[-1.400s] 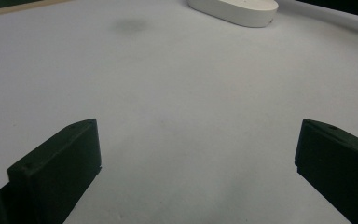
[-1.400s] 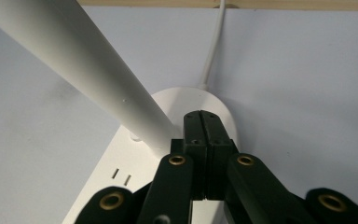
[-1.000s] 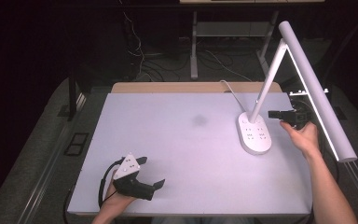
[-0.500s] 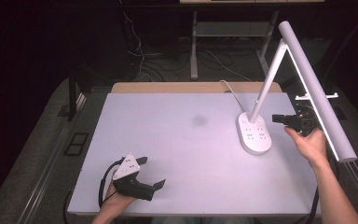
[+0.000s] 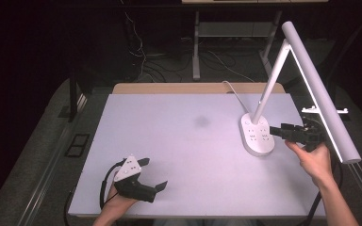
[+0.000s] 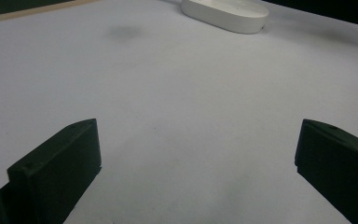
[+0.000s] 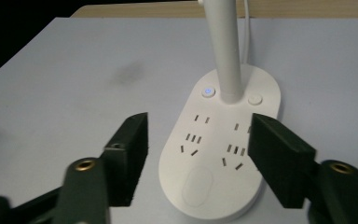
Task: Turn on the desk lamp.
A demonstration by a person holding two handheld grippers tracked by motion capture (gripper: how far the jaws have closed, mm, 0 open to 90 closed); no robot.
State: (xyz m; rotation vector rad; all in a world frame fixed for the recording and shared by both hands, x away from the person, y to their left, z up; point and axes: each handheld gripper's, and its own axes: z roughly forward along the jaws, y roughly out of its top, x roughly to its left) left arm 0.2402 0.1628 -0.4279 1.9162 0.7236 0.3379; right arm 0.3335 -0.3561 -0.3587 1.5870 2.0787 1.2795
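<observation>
A white desk lamp stands at the table's right, with its oval base (image 5: 257,136) carrying socket slots, a slanted stem (image 5: 271,80) and a long head bar (image 5: 320,94). My right gripper (image 5: 279,131) sits just right of the base, pointing at it, open with nothing held. In the right gripper view the gripper (image 7: 200,135) has its jaws spread either side of the base's (image 7: 219,177) near end, not touching; a blue-lit button (image 7: 208,91) glows beside the stem (image 7: 226,46). My left gripper (image 5: 154,173) rests open near the front left, and its view (image 6: 198,140) shows bare table between the jaws.
The lamp's white cord (image 5: 231,89) runs off the table's back edge. A faint dark smudge (image 5: 201,121) marks the white tabletop (image 5: 169,136) near its middle. The head bar overhangs my right hand (image 5: 316,162). The lamp base (image 6: 226,11) lies far ahead of the left gripper.
My right gripper and hand have drawn back slightly toward the near side of the table, staying beside the lamp base. The left gripper has not moved.
</observation>
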